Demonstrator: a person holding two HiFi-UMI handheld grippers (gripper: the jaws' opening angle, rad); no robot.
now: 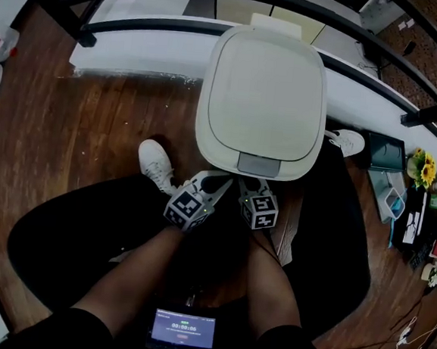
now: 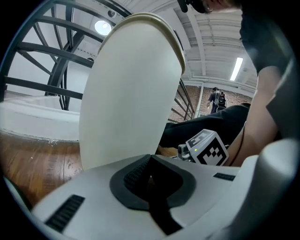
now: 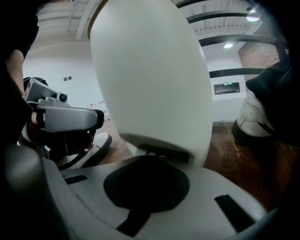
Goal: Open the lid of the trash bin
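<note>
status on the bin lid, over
Left gripper, right gripper: jaws shut, empty, low at bin's front. White plastic trash bin lid down. Nothing blocking it.

The head view is dim: the wooden floor (image 1: pixel 94 121) reads dark and the pale trash bin lid (image 1: pixel 263 98) is the brightest surface. A round ceiling lamp (image 2: pixel 102 26) glares in the left gripper view. All views bow strongly towards dark, vignetted edges, and the right gripper view is soft.
</note>
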